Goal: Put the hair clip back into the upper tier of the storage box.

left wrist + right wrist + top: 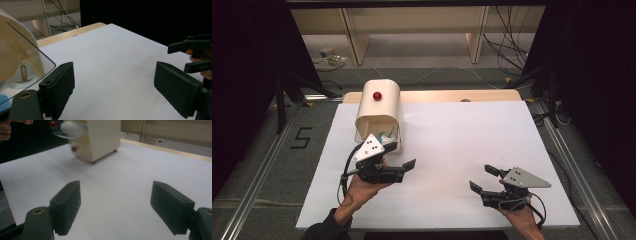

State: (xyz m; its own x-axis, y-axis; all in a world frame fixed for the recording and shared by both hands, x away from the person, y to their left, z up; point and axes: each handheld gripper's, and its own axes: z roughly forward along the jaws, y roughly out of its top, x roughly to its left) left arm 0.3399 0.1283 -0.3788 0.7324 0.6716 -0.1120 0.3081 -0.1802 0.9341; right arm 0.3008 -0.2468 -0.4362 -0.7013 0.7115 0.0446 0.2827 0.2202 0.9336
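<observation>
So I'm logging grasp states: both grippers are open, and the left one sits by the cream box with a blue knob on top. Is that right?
Not quite: the knob on top of the cream box is red, as the high view shows. The rest stands: the left gripper and the right gripper are both open, the left one beside the box.

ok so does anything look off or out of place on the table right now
Nothing looks spilled or damaged. The one thing of note: the cream box with the red knob has its clear front door swung open beside the left tool. Both tools are open and empty; the right tool hovers apart.
</observation>
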